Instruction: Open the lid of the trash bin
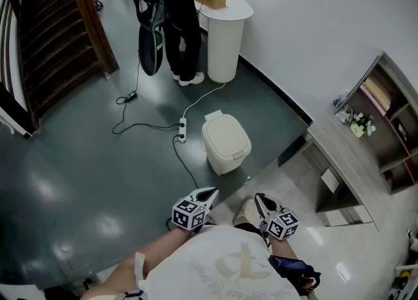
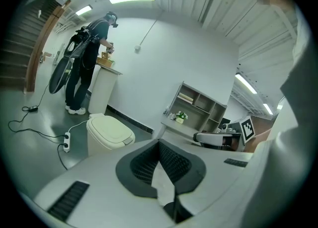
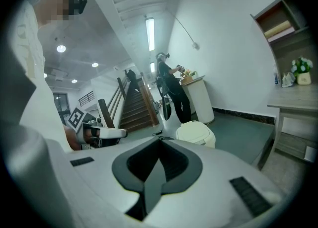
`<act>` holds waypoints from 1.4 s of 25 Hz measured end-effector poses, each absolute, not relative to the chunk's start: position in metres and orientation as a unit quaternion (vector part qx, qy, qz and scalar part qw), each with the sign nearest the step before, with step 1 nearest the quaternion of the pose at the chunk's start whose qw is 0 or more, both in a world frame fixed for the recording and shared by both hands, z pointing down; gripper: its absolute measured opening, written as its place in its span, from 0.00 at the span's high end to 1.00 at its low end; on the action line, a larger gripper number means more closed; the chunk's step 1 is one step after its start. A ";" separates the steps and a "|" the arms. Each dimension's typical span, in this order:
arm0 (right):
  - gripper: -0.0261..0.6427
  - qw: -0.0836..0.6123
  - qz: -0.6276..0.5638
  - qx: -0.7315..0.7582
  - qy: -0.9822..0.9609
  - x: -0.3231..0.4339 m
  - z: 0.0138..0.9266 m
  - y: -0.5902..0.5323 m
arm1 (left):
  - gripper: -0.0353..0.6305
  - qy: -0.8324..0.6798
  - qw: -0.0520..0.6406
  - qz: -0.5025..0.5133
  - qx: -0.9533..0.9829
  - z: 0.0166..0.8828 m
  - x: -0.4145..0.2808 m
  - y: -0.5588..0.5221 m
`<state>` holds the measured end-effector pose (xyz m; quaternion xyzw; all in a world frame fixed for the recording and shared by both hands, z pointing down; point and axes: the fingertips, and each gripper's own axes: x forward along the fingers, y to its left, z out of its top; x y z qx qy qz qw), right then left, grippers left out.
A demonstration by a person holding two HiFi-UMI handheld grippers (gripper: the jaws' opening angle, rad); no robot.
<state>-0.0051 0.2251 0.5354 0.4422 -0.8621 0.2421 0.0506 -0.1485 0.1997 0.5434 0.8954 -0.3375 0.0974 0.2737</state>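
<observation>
A cream trash bin (image 1: 226, 142) stands on the dark floor with its lid down. It also shows in the left gripper view (image 2: 110, 132) and the right gripper view (image 3: 197, 133). My left gripper (image 1: 210, 192) is held close to my body, short of the bin, with its jaws together and nothing between them (image 2: 159, 141). My right gripper (image 1: 258, 197) is beside it, also shut and empty (image 3: 160, 139). Both point toward the bin without touching it.
A power strip (image 1: 182, 129) with trailing cables lies left of the bin. A person (image 1: 171, 17) stands at a white round counter (image 1: 225, 37) behind it. A staircase (image 1: 59, 37) rises at far left. A desk and shelf unit (image 1: 366, 135) line the right wall.
</observation>
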 end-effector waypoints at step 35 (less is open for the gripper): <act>0.95 0.087 0.259 0.363 -0.891 0.027 0.562 0.048 | 0.93 -0.416 0.295 0.092 0.856 0.564 -0.121 0.052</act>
